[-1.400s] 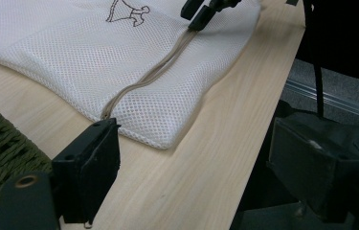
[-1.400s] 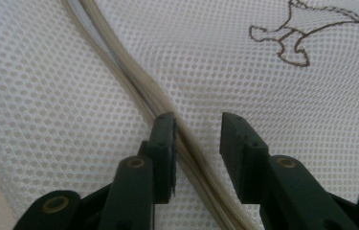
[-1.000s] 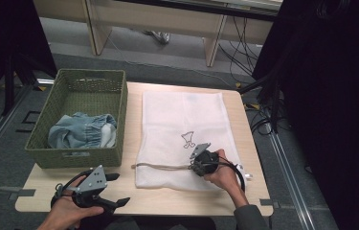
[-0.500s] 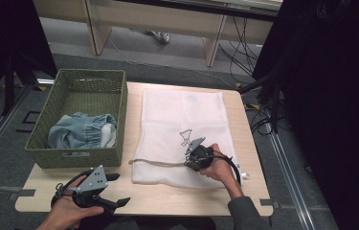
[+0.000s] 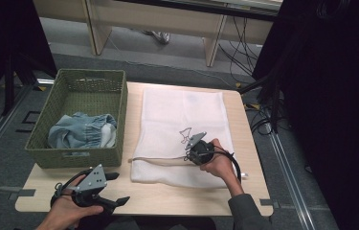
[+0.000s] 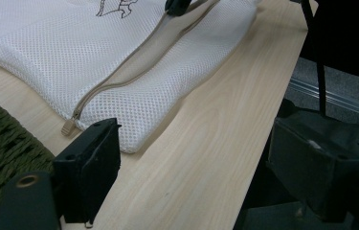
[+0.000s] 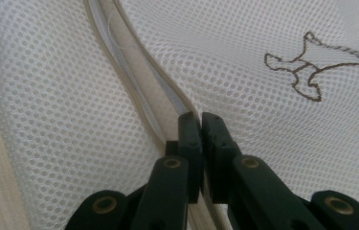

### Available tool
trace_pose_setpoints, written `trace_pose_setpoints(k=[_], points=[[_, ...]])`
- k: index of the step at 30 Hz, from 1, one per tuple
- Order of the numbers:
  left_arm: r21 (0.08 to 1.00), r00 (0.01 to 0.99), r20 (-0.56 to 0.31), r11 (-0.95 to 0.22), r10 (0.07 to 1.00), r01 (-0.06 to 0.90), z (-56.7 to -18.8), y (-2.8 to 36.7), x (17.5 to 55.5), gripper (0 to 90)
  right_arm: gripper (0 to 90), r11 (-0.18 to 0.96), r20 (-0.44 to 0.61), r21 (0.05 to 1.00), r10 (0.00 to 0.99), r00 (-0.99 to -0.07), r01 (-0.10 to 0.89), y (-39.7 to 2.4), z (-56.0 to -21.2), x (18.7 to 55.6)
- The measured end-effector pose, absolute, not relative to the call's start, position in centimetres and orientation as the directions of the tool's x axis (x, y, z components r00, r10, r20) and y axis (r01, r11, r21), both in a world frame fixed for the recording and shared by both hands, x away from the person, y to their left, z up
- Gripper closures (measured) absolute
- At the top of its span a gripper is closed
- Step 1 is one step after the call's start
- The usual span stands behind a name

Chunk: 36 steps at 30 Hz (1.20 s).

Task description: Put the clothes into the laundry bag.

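The white mesh laundry bag (image 5: pixel 183 134) lies flat on the bench (image 5: pixel 244 196), just right of the green woven basket (image 5: pixel 79 115). Its beige zipper (image 6: pixel 129 72) runs across the near part of the bag, and I can see the pull tab (image 6: pixel 68 126) at the end nearest the basket, in the left gripper view. A small dark outline drawing (image 7: pixel 318 64) sits on the mesh beyond the zipper.

My right tool (image 5: pixel 197 149) is down on the bag at the zipper line, roughly midway along it. In the right gripper view its jaws have just been closing and now stand pressed together, right at the edge of the zipper band; they seem to pinch the zipper edge, though I cannot tell how much fabric is between them. The right hand (image 5: pixel 220 165) wraps the tool from the near side, forearm coming up from the bench's front edge, wrist bent so the tool points away and to the left.

My left tool (image 5: pixel 101 189) rests low at the near left corner of the bench, jaws wide apart with nothing between them, pointing right towards the bag's corner. The left hand (image 5: pixel 69 211) grips it from behind.

A crumpled denim garment (image 5: pixel 81 132) lies inside the basket.
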<state>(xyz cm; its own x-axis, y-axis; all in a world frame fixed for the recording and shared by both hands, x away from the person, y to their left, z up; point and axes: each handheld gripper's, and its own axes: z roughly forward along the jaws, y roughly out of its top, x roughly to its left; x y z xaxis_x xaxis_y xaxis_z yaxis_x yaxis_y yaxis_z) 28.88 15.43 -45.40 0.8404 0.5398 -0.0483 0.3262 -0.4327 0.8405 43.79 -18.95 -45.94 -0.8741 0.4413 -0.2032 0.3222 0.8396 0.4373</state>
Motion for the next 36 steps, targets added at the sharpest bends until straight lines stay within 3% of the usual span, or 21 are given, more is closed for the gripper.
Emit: trace_pose_setpoints(k=[11, 12, 17, 21, 25, 27, 29, 33, 35, 36], points=[[0.857, 0.839, 0.009, -0.437, 0.544, 0.274, -43.9, 16.1, 30.1, 18.7, 87.9, 0.791, -0.236, 0.537, 0.476, -0.848, 0.294, -19.1, -42.1, 44.4], [0.867, 0.804, -0.012, -0.394, 0.594, 0.304, -43.0, 16.9, 30.5, 18.7, 87.9, 0.775, -0.232, 0.551, 0.498, -0.836, 0.309, -19.0, -41.2, 44.4], [0.876, 0.745, -0.026, -0.345, 0.666, 0.338, -40.4, 19.1, 32.2, 18.1, 87.9, 0.769, -0.245, 0.564, 0.503, -0.828, 0.301, -18.9, -40.3, 44.6], [0.866, 0.701, 0.077, -0.396, 0.709, 0.306, -37.5, 21.4, 34.9, 19.0, 87.9, 0.771, -0.256, 0.575, 0.489, -0.834, 0.275, -18.9, -40.0, 44.6], [0.823, 0.664, 0.114, -0.444, 0.739, 0.353, -36.1, 24.3, 38.9, 18.7, 87.9, 0.748, -0.223, 0.58, 0.525, -0.821, 0.321, -18.9, -39.8, 44.3], [0.797, 0.657, 0.122, -0.468, 0.744, 0.381, -36.2, 25.3, 40.4, 18.6, 87.9, 0.768, -0.246, 0.573, 0.493, -0.835, 0.285, -18.8, -39.9, 44.5], [0.744, 0.658, 0.182, -0.54, 0.731, 0.394, -36.6, 26.2, 42.7, 18.5, 87.9, 0.762, -0.233, 0.572, 0.506, -0.83, 0.304, -18.7, -40.0, 44.4], [0.681, 0.683, 0.127, -0.563, 0.72, 0.467, -38.0, 26.2, 45.1, 17.2, 87.9, 0.763, -0.235, 0.572, 0.503, -0.831, 0.301, -18.8, -40.1, 44.4], [0.661, 0.706, 0.136, -0.594, 0.696, 0.458, -38.8, 25.9, 46.2, 17.1, 87.9, 0.771, -0.241, 0.57, 0.488, -0.839, 0.285, -18.8, -40.2, 44.6], [0.605, 0.738, 0.149, -0.651, 0.659, 0.459, -39.0, 25.9, 46.7, 17.4, 87.9, 0.775, -0.254, 0.568, 0.486, -0.836, 0.278, -18.8, -40.2, 44.6]])
